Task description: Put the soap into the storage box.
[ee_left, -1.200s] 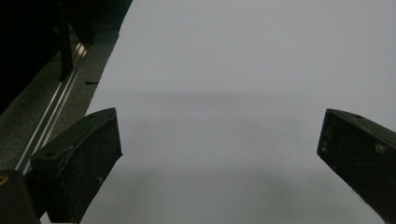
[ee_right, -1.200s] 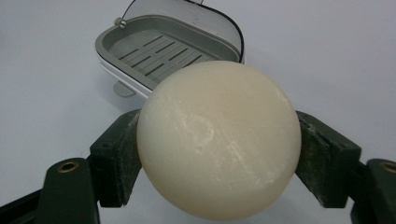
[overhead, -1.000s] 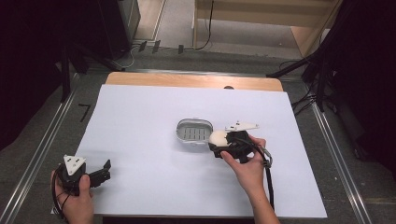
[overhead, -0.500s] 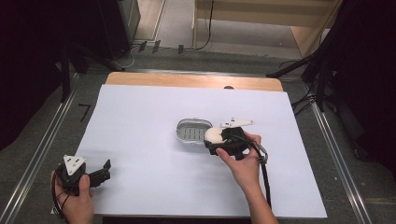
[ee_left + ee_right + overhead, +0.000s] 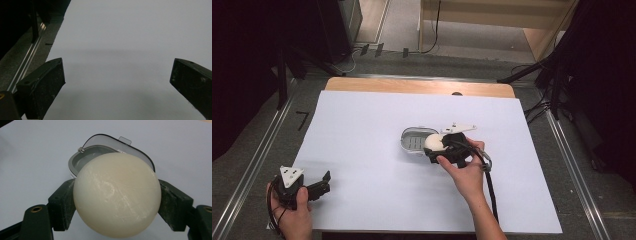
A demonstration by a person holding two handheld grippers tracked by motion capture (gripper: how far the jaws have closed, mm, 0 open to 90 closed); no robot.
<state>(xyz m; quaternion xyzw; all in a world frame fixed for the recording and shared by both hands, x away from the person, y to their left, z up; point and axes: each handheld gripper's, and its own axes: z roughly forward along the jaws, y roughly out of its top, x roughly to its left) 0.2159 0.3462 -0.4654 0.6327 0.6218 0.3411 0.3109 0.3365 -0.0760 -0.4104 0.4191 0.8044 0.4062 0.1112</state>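
My right gripper [image 5: 435, 146] is shut on a cream-white ball [image 5: 433, 142], held at the right edge of a small grey oval dish [image 5: 413, 141] in the middle of the white table cover. In the right gripper view the ball [image 5: 117, 195] sits squeezed between both black jaws, with the grey dish [image 5: 82, 160] and its clear hinged lid [image 5: 140, 152] just behind it. My left gripper [image 5: 324, 181] rests near the table's front left corner, jaws wide apart. Between its jaws in the left gripper view lies bare white sheet, with the left gripper [image 5: 117, 82] open.
The white sheet [image 5: 362, 125] covers most of the table; a wooden strip [image 5: 412, 86] shows along the far edge. Metal rails [image 5: 257, 160] run along both sides. A black cable [image 5: 489, 190] trails from my right gripper toward the front edge.
My right gripper has carried the ball leftward, from beside the dish's right side to over its right edge. The left gripper has stayed in place.
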